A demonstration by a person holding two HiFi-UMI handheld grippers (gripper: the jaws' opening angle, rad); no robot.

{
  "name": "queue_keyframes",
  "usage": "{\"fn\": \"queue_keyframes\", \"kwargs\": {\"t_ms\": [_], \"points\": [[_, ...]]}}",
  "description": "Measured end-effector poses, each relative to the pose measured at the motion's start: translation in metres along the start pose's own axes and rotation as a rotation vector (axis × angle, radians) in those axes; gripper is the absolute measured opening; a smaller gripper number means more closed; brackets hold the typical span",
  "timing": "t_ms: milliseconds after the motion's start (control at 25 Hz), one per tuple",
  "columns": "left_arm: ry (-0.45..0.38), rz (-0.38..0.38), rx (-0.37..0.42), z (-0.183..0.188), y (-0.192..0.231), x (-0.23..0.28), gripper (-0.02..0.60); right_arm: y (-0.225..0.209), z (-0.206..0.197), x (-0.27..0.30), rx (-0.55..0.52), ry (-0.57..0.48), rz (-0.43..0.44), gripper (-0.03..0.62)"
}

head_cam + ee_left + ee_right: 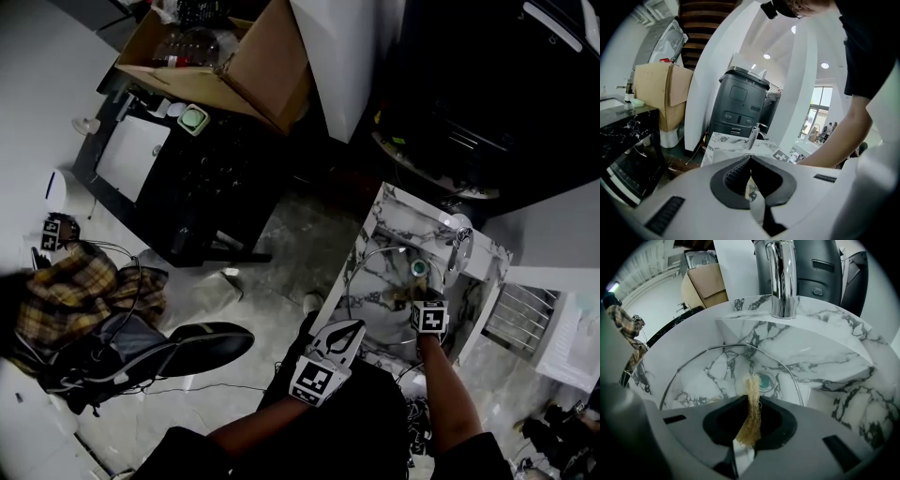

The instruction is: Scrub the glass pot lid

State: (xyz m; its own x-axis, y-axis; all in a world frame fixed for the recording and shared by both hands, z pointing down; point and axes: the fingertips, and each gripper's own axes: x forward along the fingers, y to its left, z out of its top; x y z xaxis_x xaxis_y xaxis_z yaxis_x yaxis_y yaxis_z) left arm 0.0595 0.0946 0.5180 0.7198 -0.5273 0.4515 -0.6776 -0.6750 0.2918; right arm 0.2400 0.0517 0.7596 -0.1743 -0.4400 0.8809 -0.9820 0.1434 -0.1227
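The glass pot lid with its thin metal rim lies tilted inside the marble sink, over the green drain. My right gripper is shut on a tan fibrous scrubber whose tip rests just above the glass. From the head view the lid fills the basin and the right gripper reaches into it from the near side. The left gripper hovers at the sink's near left edge. In the left gripper view its fingertips meet and nothing shows between them.
A chrome faucet stands at the back of the sink. A dark machine is behind it. To the left are a black counter, an open cardboard box, a plaid cloth and cables on the floor.
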Motion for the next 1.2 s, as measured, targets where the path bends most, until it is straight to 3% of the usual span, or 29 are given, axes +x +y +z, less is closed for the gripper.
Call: {"fn": "queue_keyframes", "kwargs": {"t_ms": [520,1200], "points": [[-0.005,-0.013,0.001,-0.003,0.001,-0.013,0.015,0.007,-0.025,-0.011,-0.015,0.085,-0.039,0.055],[-0.035,0.014,-0.043,-0.003,0.017,-0.027,0.015,0.035,-0.04,-0.02,-0.044,0.133,-0.01,0.055]]}}
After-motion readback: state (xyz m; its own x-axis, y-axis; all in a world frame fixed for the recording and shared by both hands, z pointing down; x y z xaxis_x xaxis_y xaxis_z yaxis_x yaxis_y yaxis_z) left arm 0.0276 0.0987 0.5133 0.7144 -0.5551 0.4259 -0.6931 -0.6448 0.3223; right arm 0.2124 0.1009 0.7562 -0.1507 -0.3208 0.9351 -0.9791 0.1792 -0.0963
